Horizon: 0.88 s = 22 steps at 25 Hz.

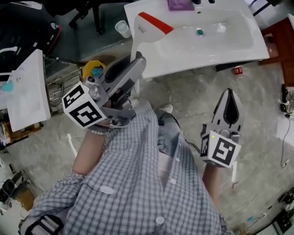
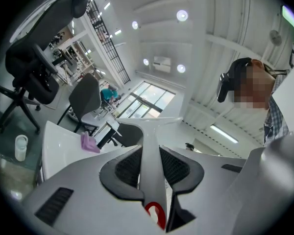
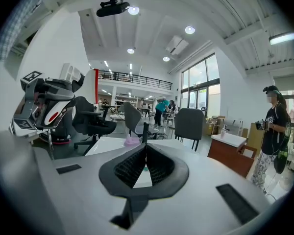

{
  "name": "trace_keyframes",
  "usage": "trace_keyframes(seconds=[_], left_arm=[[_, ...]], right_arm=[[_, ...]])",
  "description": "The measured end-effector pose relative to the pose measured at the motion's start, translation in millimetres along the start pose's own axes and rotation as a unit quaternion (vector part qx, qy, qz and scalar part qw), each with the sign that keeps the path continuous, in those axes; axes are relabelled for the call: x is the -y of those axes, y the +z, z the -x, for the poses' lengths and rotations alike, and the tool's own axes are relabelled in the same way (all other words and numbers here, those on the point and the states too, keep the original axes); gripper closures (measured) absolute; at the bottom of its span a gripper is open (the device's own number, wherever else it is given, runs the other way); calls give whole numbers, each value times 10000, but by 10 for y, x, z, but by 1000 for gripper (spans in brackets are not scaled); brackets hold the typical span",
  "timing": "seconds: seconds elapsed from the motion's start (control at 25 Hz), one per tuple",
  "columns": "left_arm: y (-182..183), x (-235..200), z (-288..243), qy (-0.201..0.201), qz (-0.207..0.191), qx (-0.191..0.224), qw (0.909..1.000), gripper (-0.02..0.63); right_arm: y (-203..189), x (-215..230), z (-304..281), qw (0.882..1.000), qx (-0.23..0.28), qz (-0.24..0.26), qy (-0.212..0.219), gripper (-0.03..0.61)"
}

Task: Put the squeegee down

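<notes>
**A:** Left claw status?

**B:** Left claw (image 2: 150, 153) is clamped on the squeegee (image 1: 154, 24). The white handle is pinched between both pads, with a red loop at the near end.

**A:** Axis?

**B:** It runs straight along the jaws. The head sticks out past the fingertips, crossways to them, with a red strip on it.

**A:** Right claw?

**B:** Right claw (image 3: 145, 151) is closed with nothing between the pads. It sits off to the left claw's right, well apart and short of the basin. I'd leave it out of this.

**A:** Where does it go down?

**B:** My read is the basin (image 1: 245, 43). It lies dead ahead of the left claw, and the squeegee head sits over its near left corner — can't tell if it's touching. So it's a left-only move: carry forward along the handle's line, lower, then open.

**A:** Clutter?

**B:** The bowl beyond the head is bare. There's a purple cloth (image 1: 179, 1) on the far rim, ahead and slightly right, and a cup (image 1: 122, 29) left of the head, off the basin. One risk — if it's released at the corner, the handle could tip off the rim.
</notes>
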<state>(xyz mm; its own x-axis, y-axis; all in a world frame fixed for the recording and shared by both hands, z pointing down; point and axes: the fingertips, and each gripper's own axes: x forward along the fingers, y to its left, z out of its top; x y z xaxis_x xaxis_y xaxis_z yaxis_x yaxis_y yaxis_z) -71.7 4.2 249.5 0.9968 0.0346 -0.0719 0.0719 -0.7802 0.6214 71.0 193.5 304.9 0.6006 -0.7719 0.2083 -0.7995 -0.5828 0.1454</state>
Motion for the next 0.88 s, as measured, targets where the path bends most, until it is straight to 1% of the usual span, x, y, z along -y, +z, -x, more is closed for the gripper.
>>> trace_keyframes(seconds=[0.2, 0.32, 0.6, 0.8, 0.88], left_arm=[[-26, -18, -19, 174, -102, 16, 9998, 511], [0, -15, -7, 205, -169, 0, 9996, 511], [118, -217, -37, 287, -139, 67, 9995, 511], [210, -417, -69, 312, -227, -29, 9993, 511], [283, -510, -85, 340, -250, -37, 9991, 509]], right_arm=[[-89, 19, -34, 9999, -69, -12, 135, 569], [-109, -7, -64, 9997, -141, -16, 177, 569], [2, -120, -235, 9995, -127, 56, 270, 569], [95, -311, -449, 9986, -64, 201, 491, 569], [161, -381, -537, 9983, -39, 166, 566, 569]])
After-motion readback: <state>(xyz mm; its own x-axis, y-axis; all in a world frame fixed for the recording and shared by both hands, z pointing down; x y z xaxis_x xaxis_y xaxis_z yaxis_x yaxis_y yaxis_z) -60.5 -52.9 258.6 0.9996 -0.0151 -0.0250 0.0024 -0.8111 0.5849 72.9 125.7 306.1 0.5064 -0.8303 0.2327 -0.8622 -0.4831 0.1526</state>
